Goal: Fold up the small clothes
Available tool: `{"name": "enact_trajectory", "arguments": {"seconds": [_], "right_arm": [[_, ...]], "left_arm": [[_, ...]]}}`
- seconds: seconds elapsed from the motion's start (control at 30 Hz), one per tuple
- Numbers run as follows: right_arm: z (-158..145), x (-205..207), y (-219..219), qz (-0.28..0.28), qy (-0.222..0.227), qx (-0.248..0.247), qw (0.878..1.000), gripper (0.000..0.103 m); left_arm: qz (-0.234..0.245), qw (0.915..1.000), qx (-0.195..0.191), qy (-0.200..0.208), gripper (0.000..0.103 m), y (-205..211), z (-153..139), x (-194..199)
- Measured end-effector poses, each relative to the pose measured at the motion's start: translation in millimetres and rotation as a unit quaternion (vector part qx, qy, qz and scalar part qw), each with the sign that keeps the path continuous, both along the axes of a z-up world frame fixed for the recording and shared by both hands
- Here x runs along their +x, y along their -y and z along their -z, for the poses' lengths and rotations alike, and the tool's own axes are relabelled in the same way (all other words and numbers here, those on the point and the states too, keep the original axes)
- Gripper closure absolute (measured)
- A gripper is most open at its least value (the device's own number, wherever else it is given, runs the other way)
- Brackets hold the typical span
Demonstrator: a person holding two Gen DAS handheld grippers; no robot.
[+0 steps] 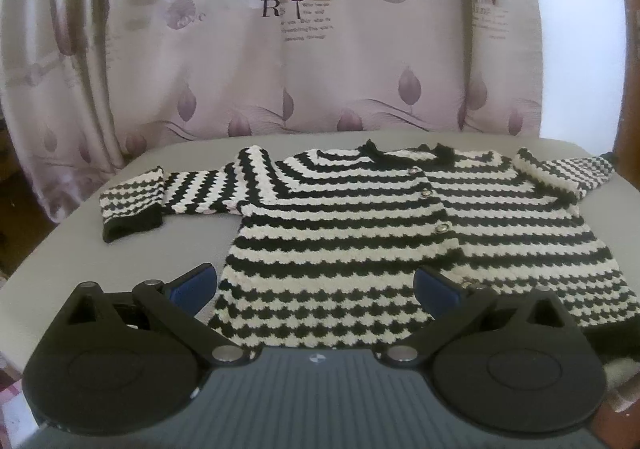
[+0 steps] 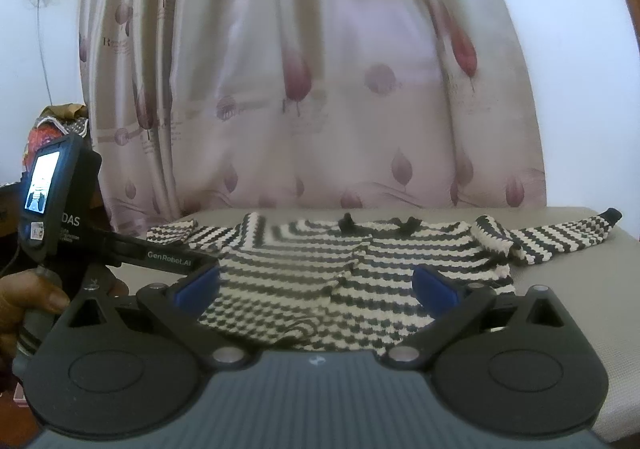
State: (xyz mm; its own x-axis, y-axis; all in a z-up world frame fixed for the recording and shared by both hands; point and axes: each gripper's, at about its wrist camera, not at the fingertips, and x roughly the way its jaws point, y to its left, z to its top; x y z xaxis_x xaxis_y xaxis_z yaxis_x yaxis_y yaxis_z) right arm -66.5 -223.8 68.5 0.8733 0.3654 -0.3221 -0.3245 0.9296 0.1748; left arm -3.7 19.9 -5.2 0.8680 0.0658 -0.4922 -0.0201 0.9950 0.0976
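A small black-and-white striped knit cardigan (image 1: 352,225) lies flat on a grey table (image 1: 120,261), front up, buttons down its middle, both sleeves spread out sideways. My left gripper (image 1: 316,289) hovers open over the cardigan's near left hem, blue pads wide apart, nothing between them. In the right wrist view the same cardigan (image 2: 320,281) lies ahead, its right sleeve (image 2: 560,237) stretched to the right. My right gripper (image 2: 316,289) is open above the near hem. The left gripper's body (image 2: 52,201), held by a hand (image 2: 24,309), shows at the left.
A pink leaf-printed curtain (image 1: 280,49) hangs right behind the table. The left sleeve cuff (image 1: 132,209) lies folded back near the table's left edge. Bare grey tabletop (image 2: 580,289) lies to the right of the cardigan. Cluttered items (image 2: 48,129) stand at the far left by a white wall.
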Motion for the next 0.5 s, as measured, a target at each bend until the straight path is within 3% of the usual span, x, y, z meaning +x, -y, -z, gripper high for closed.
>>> {"name": "enact_trajectory", "arguments": {"seconds": [0.5], "right_arm": [[5.1,13.1,-10.7,-0.014,-0.022,0.0,1.0,0.0]], "left_arm": [[-0.007,0.9998,-0.003,-0.02,0.0,-6.8,6.6,15.4]]}}
